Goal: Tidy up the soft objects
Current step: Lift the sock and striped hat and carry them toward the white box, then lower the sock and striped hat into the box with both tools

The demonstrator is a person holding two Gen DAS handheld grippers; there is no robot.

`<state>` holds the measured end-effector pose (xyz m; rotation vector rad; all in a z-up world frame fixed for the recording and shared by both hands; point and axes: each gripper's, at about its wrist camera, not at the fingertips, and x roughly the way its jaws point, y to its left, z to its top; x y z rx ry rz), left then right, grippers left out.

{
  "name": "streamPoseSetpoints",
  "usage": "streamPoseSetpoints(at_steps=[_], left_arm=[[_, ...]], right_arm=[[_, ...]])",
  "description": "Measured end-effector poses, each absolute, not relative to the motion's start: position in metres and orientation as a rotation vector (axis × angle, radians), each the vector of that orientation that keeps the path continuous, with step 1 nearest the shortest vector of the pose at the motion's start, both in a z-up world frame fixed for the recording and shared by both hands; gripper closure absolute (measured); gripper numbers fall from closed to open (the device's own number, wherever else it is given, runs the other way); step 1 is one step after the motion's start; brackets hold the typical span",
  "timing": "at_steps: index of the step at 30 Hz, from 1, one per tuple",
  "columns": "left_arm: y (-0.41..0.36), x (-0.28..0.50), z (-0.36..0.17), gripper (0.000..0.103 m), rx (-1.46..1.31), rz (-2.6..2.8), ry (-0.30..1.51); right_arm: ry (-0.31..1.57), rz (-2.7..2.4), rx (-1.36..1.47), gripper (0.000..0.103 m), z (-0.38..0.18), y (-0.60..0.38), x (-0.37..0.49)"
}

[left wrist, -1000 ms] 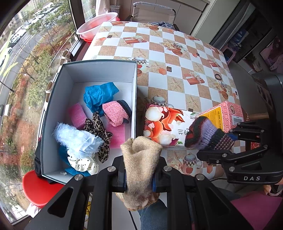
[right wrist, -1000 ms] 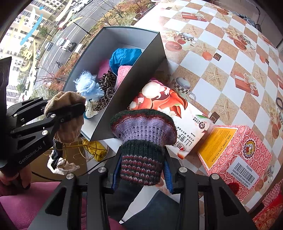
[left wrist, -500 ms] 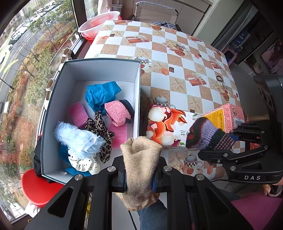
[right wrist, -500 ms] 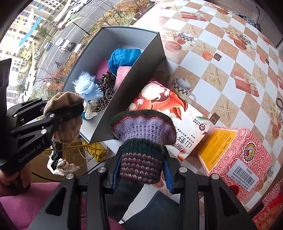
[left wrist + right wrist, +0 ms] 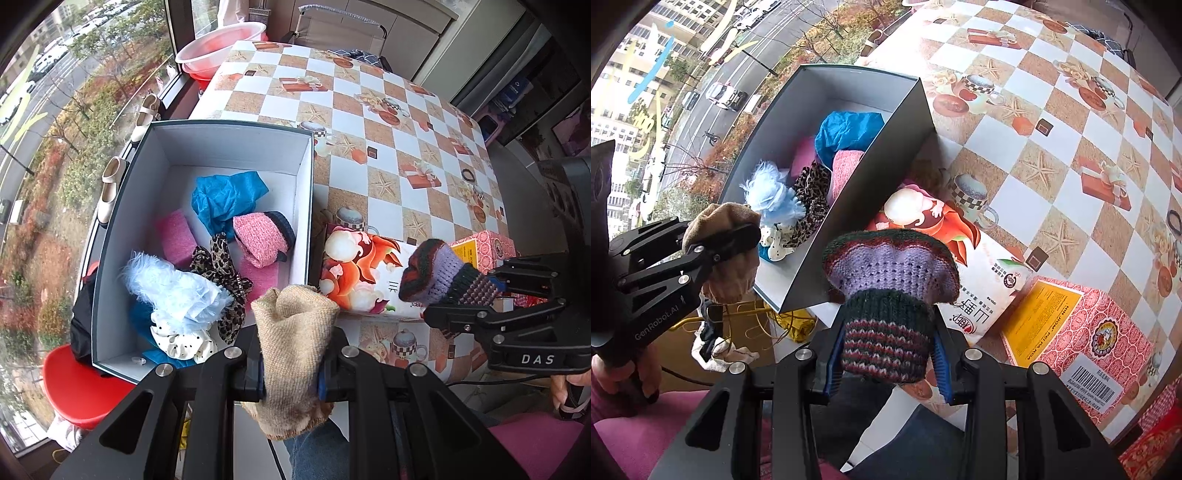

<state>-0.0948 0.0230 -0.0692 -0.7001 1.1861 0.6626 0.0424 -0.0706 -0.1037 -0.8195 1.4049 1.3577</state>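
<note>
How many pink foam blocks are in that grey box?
2. One pink foam block lies left of the leopard scrunchie; the other lies under the pink knit piece by the box's right wall. More may be hidden.

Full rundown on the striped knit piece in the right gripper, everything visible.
The striped knit piece is a chunky wool-like item, a glove or sock by the look. Its lower part is dark green with red and white stripes; above, it flares into a lilac band with a red and dark green edge. It stands upright, bunched, pinched between the blue-padded fingers of the right gripper, which is shut on it. It is held in the air near the table's front edge, above a printed bag, touching nothing else.
</note>
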Motion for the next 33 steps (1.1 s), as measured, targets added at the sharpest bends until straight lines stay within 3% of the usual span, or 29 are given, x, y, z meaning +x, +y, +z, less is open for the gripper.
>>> streamPoseSetpoints(at_steps=[33], left_arm=[[0.092, -0.138, -0.093, 0.082, -0.837, 0.868, 1.163]], right_arm=[[1.286, 1.49, -0.917, 0.062, -0.071, 0.043, -0.013]])
